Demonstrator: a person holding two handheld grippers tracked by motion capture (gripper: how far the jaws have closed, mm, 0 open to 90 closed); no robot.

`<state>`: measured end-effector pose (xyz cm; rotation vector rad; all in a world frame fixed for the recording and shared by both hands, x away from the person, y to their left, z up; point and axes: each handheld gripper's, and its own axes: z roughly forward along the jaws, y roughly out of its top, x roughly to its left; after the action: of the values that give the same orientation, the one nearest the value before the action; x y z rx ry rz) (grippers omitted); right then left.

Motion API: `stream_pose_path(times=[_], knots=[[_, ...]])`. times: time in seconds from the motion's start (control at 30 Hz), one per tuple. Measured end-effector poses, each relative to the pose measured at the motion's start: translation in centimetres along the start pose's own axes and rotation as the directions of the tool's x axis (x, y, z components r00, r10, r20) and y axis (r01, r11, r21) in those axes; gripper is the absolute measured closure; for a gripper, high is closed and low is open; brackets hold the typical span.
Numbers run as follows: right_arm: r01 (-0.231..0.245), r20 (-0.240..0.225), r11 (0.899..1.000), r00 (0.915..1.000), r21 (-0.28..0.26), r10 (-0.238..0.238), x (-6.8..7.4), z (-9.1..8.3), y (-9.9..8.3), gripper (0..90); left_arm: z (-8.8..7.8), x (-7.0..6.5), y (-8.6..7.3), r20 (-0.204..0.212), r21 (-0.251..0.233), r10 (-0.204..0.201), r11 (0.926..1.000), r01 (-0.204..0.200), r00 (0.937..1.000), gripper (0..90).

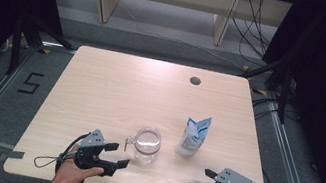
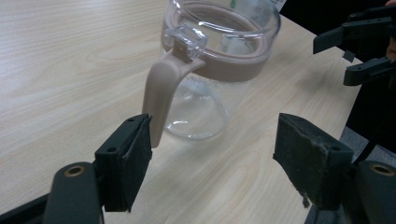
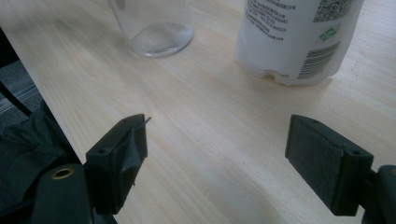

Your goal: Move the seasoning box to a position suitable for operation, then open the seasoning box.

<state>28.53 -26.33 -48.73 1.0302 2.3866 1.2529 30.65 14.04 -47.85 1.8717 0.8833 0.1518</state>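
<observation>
The left hand-held gripper (image 1: 116, 155) is shown released, its jaws spread beside the beige handle (image 2: 161, 93) of the clear jug (image 1: 147, 145), nothing gripped. The right hand-held gripper (image 1: 200, 180) is likewise released. The jug and a white refill pouch (image 1: 193, 136) are seen upright, near each other, on the bench (image 1: 116, 88).

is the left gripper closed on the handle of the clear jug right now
No. In the left gripper view the left gripper stands wide open, and the beige handle of the jug sits just beyond one pad, not clamped.
</observation>
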Motion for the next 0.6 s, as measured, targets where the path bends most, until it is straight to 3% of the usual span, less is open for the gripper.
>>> stream_pose_path(times=[0.03, 0.07, 0.17, 0.4, 0.47, 0.6], knots=[[-0.016, -0.026, 1.0, 0.9995, 0.012, 0.016, 0.1, 0.1, 0.1, 21.7, 0.0, -0.2, -0.1, 0.002, -0.008, -0.002, 1.0, 0.002, 1.0, 26.6], [-0.032, -0.019, 0.999, 0.9993, 0.022, 0.032, 0.4, 0.1, 0.2, 21.7, -0.1, -0.2, -0.1, 0.013, 0.003, 0.003, 1.0, -0.003, 0.9999, 26.5], [0.017, -0.009, 1.0, 0.9998, 0.006, -0.017, 0.4, 0.6, 0.5, 21.9, -0.3, -0.5, -0.1, 0.012, 0.003, 0.011, 0.9999, -0.011, 0.9999, 26.4], [0.023, -0.03, 1.0, 0.9993, 0.018, -0.023, 0.7, 1.5, 0.9, 22.0, -0.6, -0.7, 0.4, 0.002, -0.01, 0.004, 0.9999, -0.004, 1.0, 26.4], [0.033, -0.009, 0.999, 0.9994, 0.011, -0.033, 0.7, 1.6, 1.0, 22.1, -0.7, -0.7, 0.5, 0.004, -0.013, 0.004, 0.9999, -0.004, 1.0, 26.4], [0.028, -0.009, 0.999, 0.9996, 0.016, -0.028, 0.8, 1.6, 1.0, 22.2, -0.8, -0.7, 0.7, 0.007, -0.023, -0.002, 0.9997, 0.003, 1.0, 26.8]])
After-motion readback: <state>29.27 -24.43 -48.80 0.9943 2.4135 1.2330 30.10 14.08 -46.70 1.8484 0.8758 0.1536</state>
